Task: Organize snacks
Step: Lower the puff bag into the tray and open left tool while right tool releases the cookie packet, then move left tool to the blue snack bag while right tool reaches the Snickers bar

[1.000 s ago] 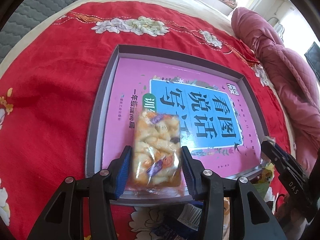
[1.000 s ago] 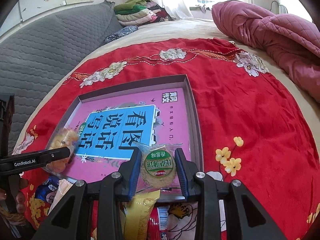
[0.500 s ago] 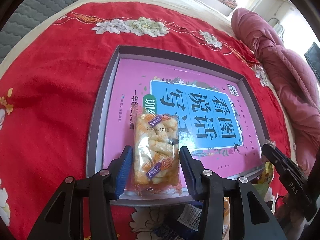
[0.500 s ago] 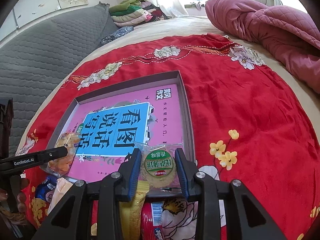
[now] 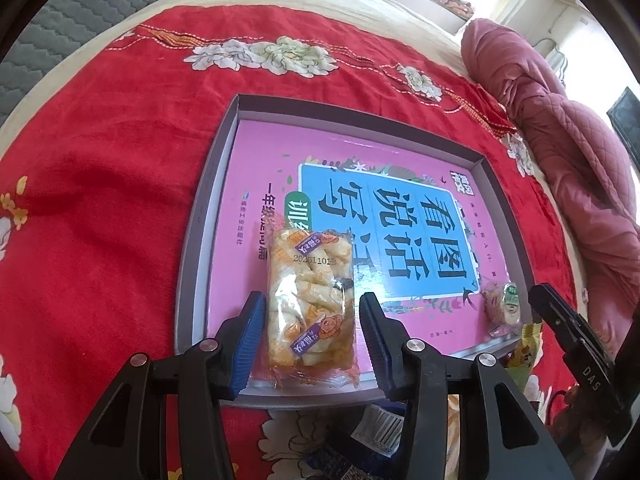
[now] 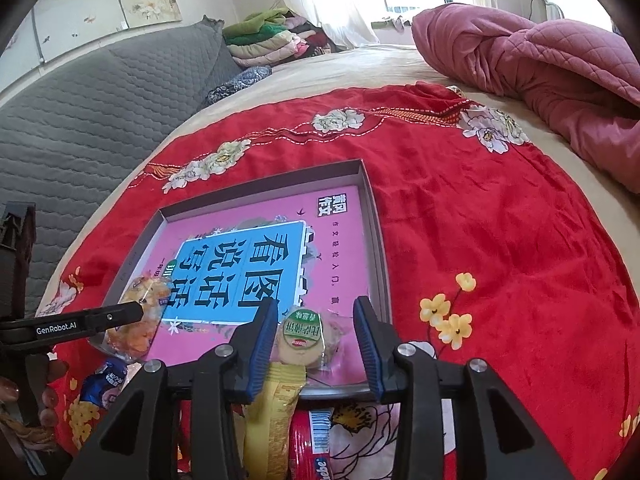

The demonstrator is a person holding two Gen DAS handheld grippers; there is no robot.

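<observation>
Snacks lie in a shallow grey tray (image 5: 200,240) on the red bedspread (image 5: 100,200): low in the left wrist view, the left gripper (image 5: 312,336) stands released around a clear bag of rice crackers (image 5: 310,300). Low in the right wrist view, the right gripper (image 6: 316,340), jaws just opened, straddles a round biscuit pack (image 6: 304,340) untouched. Farther back, upper right, lies a pink quilt (image 6: 540,60).

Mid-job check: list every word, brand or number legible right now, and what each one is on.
"看图说话写话": blue panel of the pink book cover in the grey tray.
"20251101", last character unclear: clear pack of pale puffed snacks.
"GenRobot.AI": left tool.
"DAS": right tool.
Round green-labelled biscuit pack, barcodes, small print: unreadable.
</observation>
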